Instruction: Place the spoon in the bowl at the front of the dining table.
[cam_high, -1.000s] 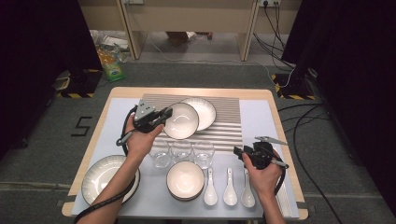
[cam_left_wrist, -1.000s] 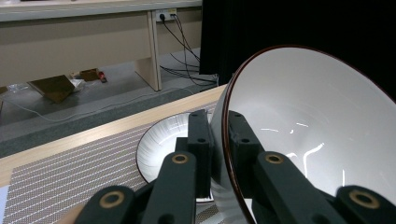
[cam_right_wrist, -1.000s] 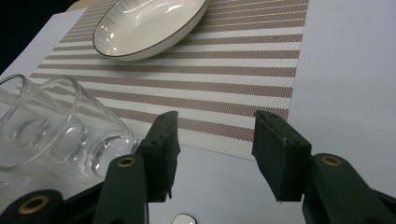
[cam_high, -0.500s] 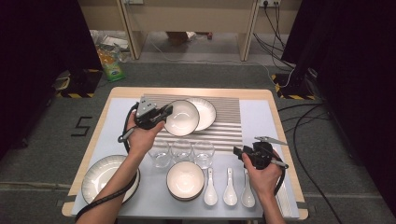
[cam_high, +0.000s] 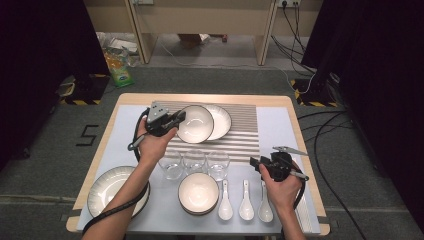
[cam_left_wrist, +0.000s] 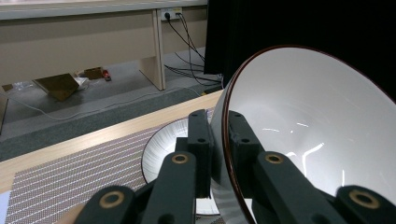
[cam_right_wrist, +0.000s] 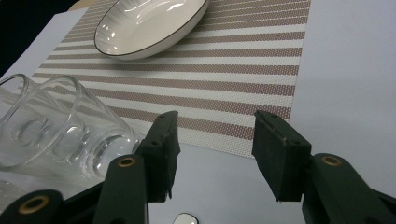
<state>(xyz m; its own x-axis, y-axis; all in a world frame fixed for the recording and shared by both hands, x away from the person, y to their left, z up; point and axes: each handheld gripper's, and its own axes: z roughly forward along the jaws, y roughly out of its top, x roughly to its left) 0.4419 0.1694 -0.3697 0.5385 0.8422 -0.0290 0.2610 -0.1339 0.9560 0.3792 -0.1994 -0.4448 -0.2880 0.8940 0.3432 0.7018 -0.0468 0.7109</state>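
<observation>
High view: left gripper (cam_high: 176, 119) pinches the rim of a bowl (cam_high: 196, 124), holding it tilted above the striped mat (cam_high: 240, 137), partly over a plate (cam_high: 220, 120) that lies just past the fingers. Left gripper view confirms it: jaws nearly closed, one pad inside the rim, one outside, bowl (cam_left_wrist: 308, 135) standing almost on edge, plate (cam_left_wrist: 163, 149) below and beyond the tips. Right gripper (cam_high: 261, 165) hangs idle near the mat's corner, jaws apart, nothing between them; in the right gripper view, glasses (cam_right_wrist: 60, 126) lie just left of its left finger and the plate (cam_right_wrist: 149, 28) sits far ahead.

Risks: grip is on a thin glazed rim only, so the bowl could swivel or slide out if the wrist tips further. Lowering it off-centre would knock the bowl's edge against the plate rim and chip or shift it. Swinging back toward the person could clip the glasses (cam_high: 194, 162) near the left forearm.
</observation>
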